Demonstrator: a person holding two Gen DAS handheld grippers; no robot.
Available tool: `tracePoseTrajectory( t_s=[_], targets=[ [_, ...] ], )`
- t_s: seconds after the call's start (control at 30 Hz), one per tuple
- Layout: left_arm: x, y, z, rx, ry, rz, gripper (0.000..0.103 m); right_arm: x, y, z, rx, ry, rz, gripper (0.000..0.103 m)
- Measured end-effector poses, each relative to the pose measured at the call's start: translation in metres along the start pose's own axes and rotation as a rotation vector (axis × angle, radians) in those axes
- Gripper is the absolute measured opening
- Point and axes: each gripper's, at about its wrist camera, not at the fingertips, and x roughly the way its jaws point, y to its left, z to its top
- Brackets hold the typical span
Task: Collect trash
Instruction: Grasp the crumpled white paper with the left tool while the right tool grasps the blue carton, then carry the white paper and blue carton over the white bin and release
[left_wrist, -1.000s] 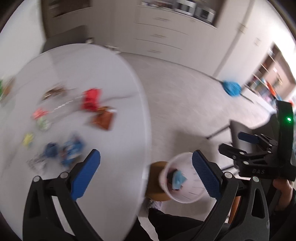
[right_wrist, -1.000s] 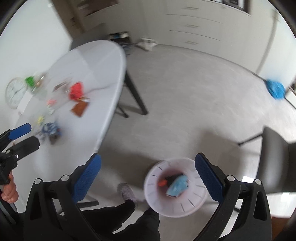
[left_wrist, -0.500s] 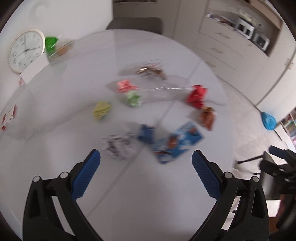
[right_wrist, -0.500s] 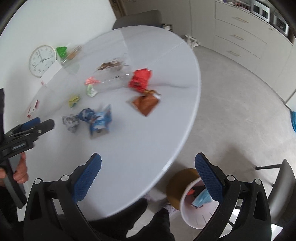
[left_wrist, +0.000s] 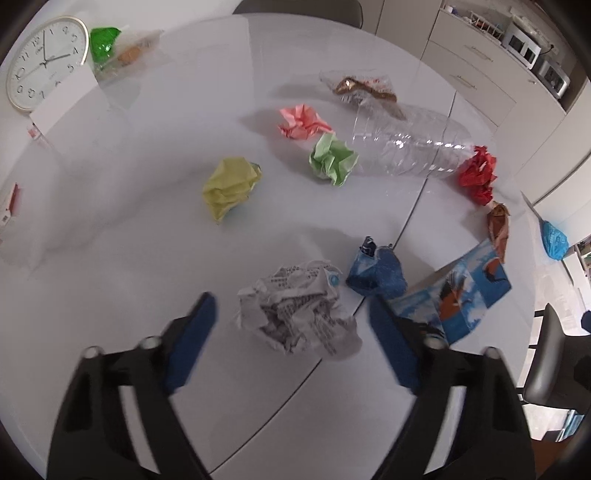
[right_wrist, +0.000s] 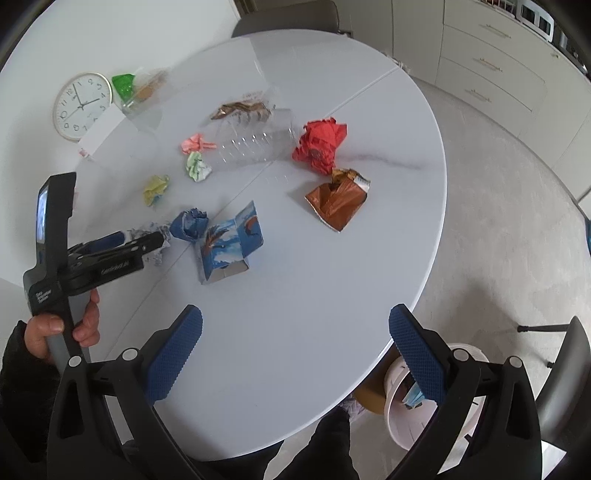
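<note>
white round table (right_wrist: 332, 280) is filling both views, with pale cabinets and a grey floor behind it, and i am seeing most of the job still lying on it. my left gripper (left_wrist: 291, 332) is pointing steeply down over the crumpled newsprint ball (left_wrist: 299, 314), and its jaws are closing around that ball; the pads are not pressing on it yet, so i am judging this pick as only just beginning. my right gripper (right_wrist: 295, 347) is standing wide with nothing between its fingers, hovering above bare tabletop near the edge.

the white bin (right_wrist: 443, 398) is sitting on the floor just past the table's near edge, and i am seeing a few scraps already inside it, so some collecting is done.

left on the table i am counting the yellow paper wad (left_wrist: 231, 184), green paper wad (left_wrist: 332, 158), pink paper wad (left_wrist: 303, 122), red paper wad (left_wrist: 478, 173), blue paper wad (left_wrist: 375, 271), the blue carton (right_wrist: 232, 240), the brown wrapper (right_wrist: 336, 201) and the clear bottle (left_wrist: 406, 144). i am reckoning the task is well short of halfway.
</note>
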Motion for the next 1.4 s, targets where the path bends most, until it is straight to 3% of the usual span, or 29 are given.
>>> tracePoseTrajectory(
  t_s=[0.07, 0.23, 0.37, 0.63, 0.8, 0.87, 1.0, 1.1, 1.13, 1.27, 1.4],
  targets=[
    [0.009, 0.001, 0.001, 0.005, 0.019, -0.011, 0.056, 0.003, 0.001, 0.001, -0.021, 0.008, 0.001, 0.100],
    [0.007, 0.004, 0.003, 0.010, -0.006, -0.051, 0.050, 0.014, 0.021, 0.006, -0.244, 0.040, 0.002, 0.100],
    [-0.003, 0.008, 0.000, -0.002, -0.011, -0.076, 0.049, 0.025, 0.049, 0.013, -0.520, 0.068, 0.016, 0.100],
    [-0.035, 0.024, -0.017, -0.045, -0.039, -0.102, 0.049, 0.058, 0.118, 0.015, -1.230, 0.102, -0.004, 0.100],
    [-0.048, 0.045, -0.035, -0.120, -0.043, -0.096, 0.049, 0.089, 0.138, 0.019, -1.481, 0.211, 0.007, 0.094],
    [-0.049, 0.054, -0.042, -0.163, -0.037, -0.100, 0.049, 0.102, 0.142, 0.021, -1.530, 0.262, 0.012, 0.086],
    [-0.048, 0.065, -0.054, -0.221, -0.024, -0.090, 0.049, 0.119, 0.155, 0.024, -1.601, 0.311, 0.029, 0.080],
    [-0.048, 0.070, -0.058, -0.248, -0.017, -0.076, 0.049, 0.128, 0.160, 0.028, -1.590, 0.374, 0.065, 0.064],
    [-0.048, 0.072, -0.058, -0.256, -0.017, -0.073, 0.049, 0.131, 0.160, 0.030, -1.573, 0.402, 0.077, 0.054],
    [-0.053, 0.073, -0.056, -0.256, -0.027, -0.065, 0.049, 0.128, 0.153, 0.041, -1.469, 0.408, 0.117, 0.052],
    [-0.060, 0.057, -0.044, -0.202, -0.043, -0.084, 0.049, 0.105, 0.134, 0.061, -1.201, 0.352, 0.192, 0.050]
  ],
)
